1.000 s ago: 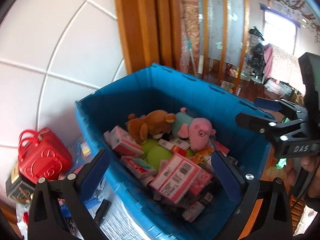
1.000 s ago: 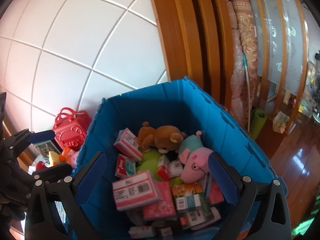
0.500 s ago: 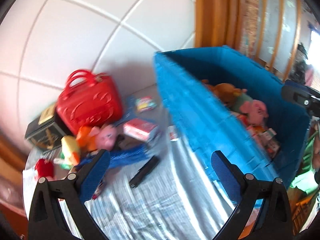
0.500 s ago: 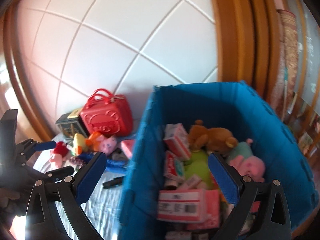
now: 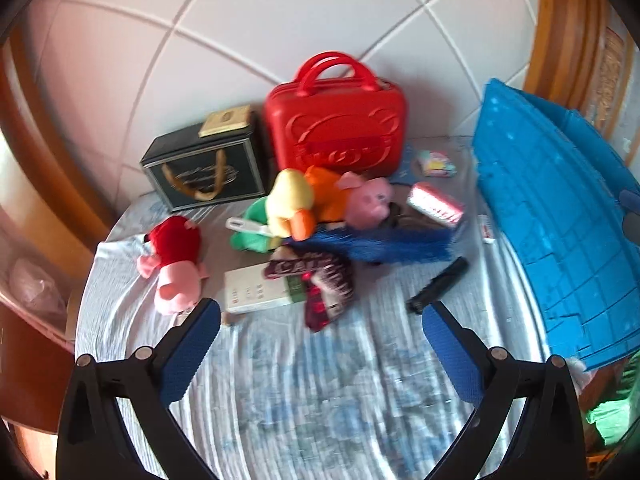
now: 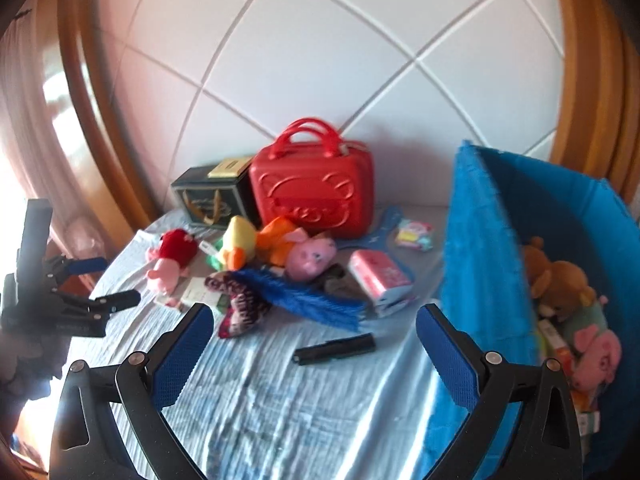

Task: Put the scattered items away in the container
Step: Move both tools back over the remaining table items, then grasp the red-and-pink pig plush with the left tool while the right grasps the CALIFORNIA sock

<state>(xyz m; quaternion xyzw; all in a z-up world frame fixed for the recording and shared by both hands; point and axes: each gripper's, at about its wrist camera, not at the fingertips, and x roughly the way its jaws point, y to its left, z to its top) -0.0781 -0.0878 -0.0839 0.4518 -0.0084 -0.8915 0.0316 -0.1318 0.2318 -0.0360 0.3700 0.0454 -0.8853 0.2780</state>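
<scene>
Left wrist view: left claw [image 5: 320, 344] spread wide, empty, hovering above bed [image 5: 320, 400], aimed at scattered pile. Right claw [image 6: 314, 344] likewise released, holding nothing. Nearest: black bar-shaped item [image 5: 437, 285], flat, isolated, judged easiest pick. Beyond: blue fringed scarf [image 5: 380, 242], duck plush [image 5: 290, 204], pig plush [image 5: 366, 200], heaped and overlapping. Blue container [image 6: 480, 264] at right, part-filled, open side up for drop-in.
</scene>
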